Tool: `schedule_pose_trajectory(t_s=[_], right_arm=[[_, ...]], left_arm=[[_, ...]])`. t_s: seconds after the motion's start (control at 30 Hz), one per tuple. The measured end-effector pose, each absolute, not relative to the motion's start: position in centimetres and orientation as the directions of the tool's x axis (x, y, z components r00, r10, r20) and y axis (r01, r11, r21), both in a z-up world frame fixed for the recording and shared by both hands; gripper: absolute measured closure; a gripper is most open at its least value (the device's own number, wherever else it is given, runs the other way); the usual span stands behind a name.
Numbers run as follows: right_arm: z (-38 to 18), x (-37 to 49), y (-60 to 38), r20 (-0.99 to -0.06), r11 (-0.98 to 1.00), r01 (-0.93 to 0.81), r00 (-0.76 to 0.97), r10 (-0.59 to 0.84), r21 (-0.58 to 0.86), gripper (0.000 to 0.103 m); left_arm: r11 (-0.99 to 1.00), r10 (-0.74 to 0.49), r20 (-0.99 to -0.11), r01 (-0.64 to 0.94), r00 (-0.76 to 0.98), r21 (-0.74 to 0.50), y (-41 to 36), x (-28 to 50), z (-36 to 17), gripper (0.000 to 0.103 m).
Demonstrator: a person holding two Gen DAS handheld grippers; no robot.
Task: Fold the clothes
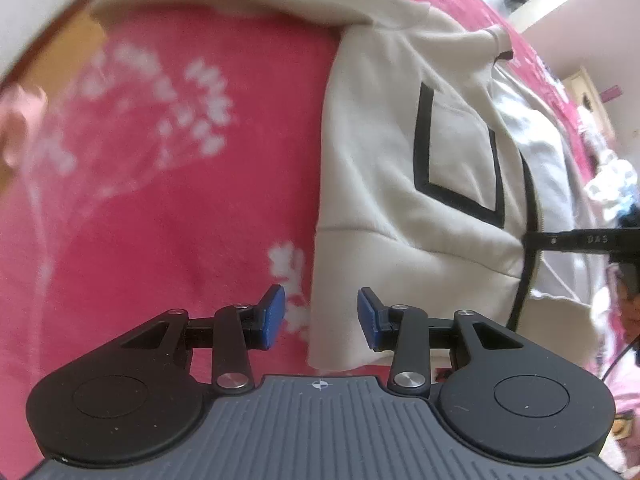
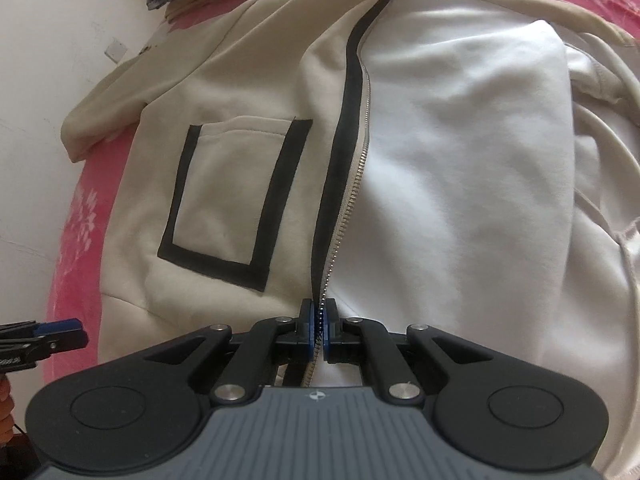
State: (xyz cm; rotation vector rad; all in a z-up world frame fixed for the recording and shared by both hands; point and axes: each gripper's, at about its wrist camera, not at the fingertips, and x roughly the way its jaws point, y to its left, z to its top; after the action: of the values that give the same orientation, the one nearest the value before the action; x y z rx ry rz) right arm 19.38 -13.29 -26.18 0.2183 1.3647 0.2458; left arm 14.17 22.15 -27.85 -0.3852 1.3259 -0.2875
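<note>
Cream jacket flat, zipper lengthwise away from right gripper

Both views are taken steeply downward along the gripper fingers, close above the bed. The left wrist view is set over the pink blanket beside the jacket's edge; the right wrist view over its zip. The black-trimmed pocket is shared.

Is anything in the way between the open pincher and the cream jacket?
Nothing visible. The left gripper hangs open over the jacket hem's corner, only pink blanket beneath. The right gripper pinches the zipper edge.
</note>
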Motion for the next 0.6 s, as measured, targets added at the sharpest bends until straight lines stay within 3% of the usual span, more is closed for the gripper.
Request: schedule_pose_trajectory(t_s=[0.6], right_arm=[[-26.1,20.7,-12.7,-0.977,0.981,-0.001,0.100,0.191,0.191,0.099]], left_arm=[[0.779,-0.555,-0.796,-0.185,0.240,-0.599,22.9,14.0,-31.4,0.062]])
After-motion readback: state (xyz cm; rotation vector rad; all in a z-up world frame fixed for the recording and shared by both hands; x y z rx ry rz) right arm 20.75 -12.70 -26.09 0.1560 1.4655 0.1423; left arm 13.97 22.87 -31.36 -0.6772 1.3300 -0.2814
